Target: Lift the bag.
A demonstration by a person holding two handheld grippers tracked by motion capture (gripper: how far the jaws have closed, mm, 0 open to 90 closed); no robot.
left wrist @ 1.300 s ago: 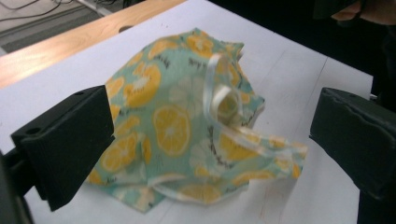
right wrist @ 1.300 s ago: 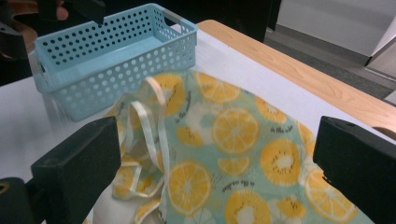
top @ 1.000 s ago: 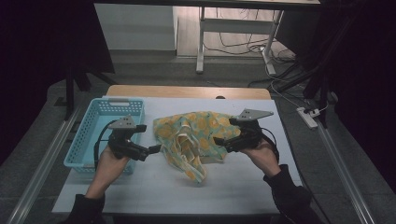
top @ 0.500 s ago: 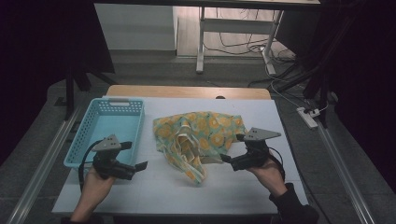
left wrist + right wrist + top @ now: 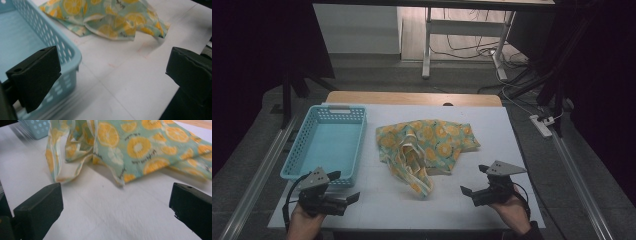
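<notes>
Both grippers are released, gripping nothing. From above, my left gripper (image 5: pixel 344 186) sits at the lower left of the frame, near the table's (image 5: pixel 377 210) front edge, with its jaws spread and pointing right; my left hand (image 5: pixel 304 222) holds it from below. It is just in front of the near end of the basket (image 5: pixel 294 172), a pale blue perforated tray lying in the left half of the frame. My right gripper (image 5: pixel 474 179) sits at the lower right, jaws spread and pointing left, held by my right hand (image 5: pixel 512 212). The cloth (image 5: pixel 427 145), printed with orange slices on a green ground, lies crumpled in the middle of the frame, just right of the basket and not touching it, with a narrow fold trailing down toward the front edge. It is apart from both grippers and lies between them, farther up the frame. In the left gripper view, the two black jaws stand wide at the lower left and right edges, the basket's corner (image 5: pixel 72 53) is just behind the left-hand jaw, and the cloth (image 5: pixel 110 17) lies along the top. In the right gripper view, the jaws again stand wide apart over bare white table (image 5: pixel 112 215), with the cloth (image 5: pixel 135 147) across the upper part and a bit of the basket (image 5: pixel 37 127) at the upper left.
</notes>
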